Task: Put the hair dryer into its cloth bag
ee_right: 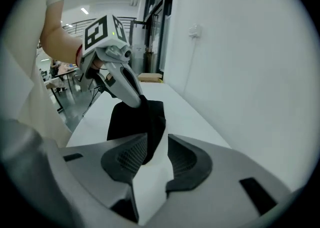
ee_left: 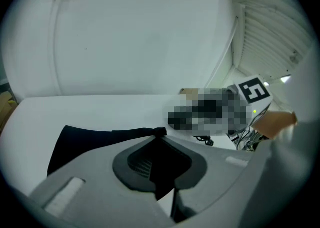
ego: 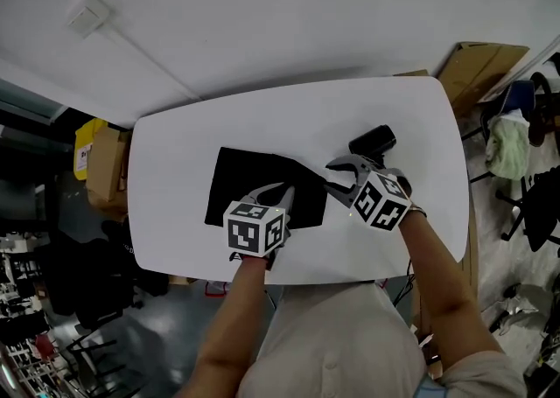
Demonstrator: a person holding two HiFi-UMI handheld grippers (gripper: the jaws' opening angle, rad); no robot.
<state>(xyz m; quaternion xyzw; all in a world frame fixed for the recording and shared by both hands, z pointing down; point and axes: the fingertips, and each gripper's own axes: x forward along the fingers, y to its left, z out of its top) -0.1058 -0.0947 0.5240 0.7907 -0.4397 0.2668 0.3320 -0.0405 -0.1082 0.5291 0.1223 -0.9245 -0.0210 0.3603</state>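
Observation:
The black cloth bag (ego: 254, 186) lies flat on the white table (ego: 175, 151), left of centre. My left gripper (ego: 284, 192) is shut on the bag's right edge; in the left gripper view the dark cloth (ee_left: 85, 139) sits pinched between the tips of the left gripper (ee_left: 160, 139). The black hair dryer (ego: 372, 141) lies on the table to the right, behind my right gripper (ego: 336, 181). That right gripper (ee_right: 157, 139) is open, its pads clear of the bag (ee_right: 132, 122), whose raised edge hangs just beyond them from the left gripper (ee_right: 135, 99).
Cardboard boxes (ego: 483, 68) stand off the table's right end, next to a chair with cloth (ego: 507, 147). A yellow box (ego: 87, 138) and brown cartons sit past the left end. A white wall with a cable duct (ego: 87, 13) runs behind the table.

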